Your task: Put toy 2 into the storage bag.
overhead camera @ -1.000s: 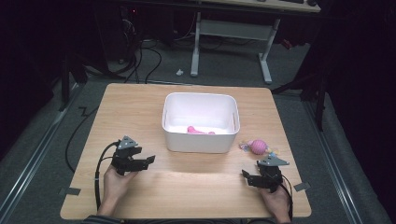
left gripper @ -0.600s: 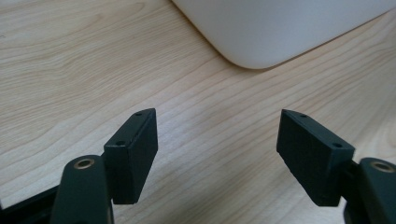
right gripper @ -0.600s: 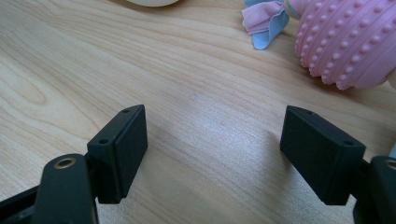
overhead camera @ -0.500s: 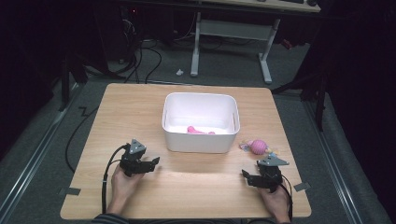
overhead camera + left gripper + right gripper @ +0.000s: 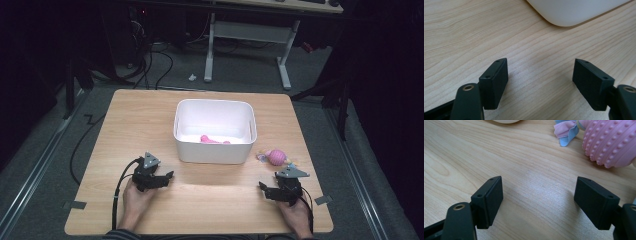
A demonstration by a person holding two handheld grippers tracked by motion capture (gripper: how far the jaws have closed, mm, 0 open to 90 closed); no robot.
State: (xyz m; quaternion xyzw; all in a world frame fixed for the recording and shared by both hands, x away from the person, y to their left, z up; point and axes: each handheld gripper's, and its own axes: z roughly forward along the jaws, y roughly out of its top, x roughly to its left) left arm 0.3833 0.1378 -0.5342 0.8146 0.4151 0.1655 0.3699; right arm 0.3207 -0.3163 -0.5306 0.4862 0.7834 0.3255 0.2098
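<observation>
Left hand-held gripper [image 5: 167,176], released and empty, now nearer the white bin [image 5: 215,131] on the desk [image 5: 150,115]; right hand-held gripper [image 5: 263,188] unmoved, released, near the pink nubbed toy [image 5: 276,157]. Likely an approach.

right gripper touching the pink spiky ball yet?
Apart. The right gripper view shows the right gripper open over bare table, the pink spiky ball lying clear beyond its jaws.
</observation>
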